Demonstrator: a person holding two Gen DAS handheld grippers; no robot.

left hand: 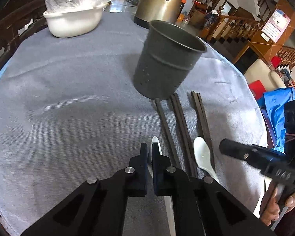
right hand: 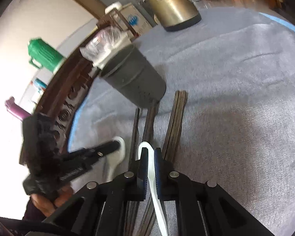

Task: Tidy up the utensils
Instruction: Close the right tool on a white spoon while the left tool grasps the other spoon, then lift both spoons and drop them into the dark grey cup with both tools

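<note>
Each gripper clenches on one white spoon, low over the surface.

The left gripper [left hand: 149, 153] grasps the left spoon [left hand: 155, 143], the right gripper [right hand: 151, 155] the right spoon [right hand: 147, 147]; they look light, stiff, glossy, probably slippery and breakable, so take the handle. Beyond lie the chopsticks [left hand: 179, 118], then the holder [left hand: 167, 61]. Only the left view looks into its mouth.

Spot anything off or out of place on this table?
Mostly tidy. The leftmost dark wooden chopstick lies alone beside two chopstick pairs, so it looks unpaired. The perforated grey metal utensil holder stands upright; its lean looks like fisheye distortion. Left gripper and right gripper each clamp a white ceramic spoon.
</note>
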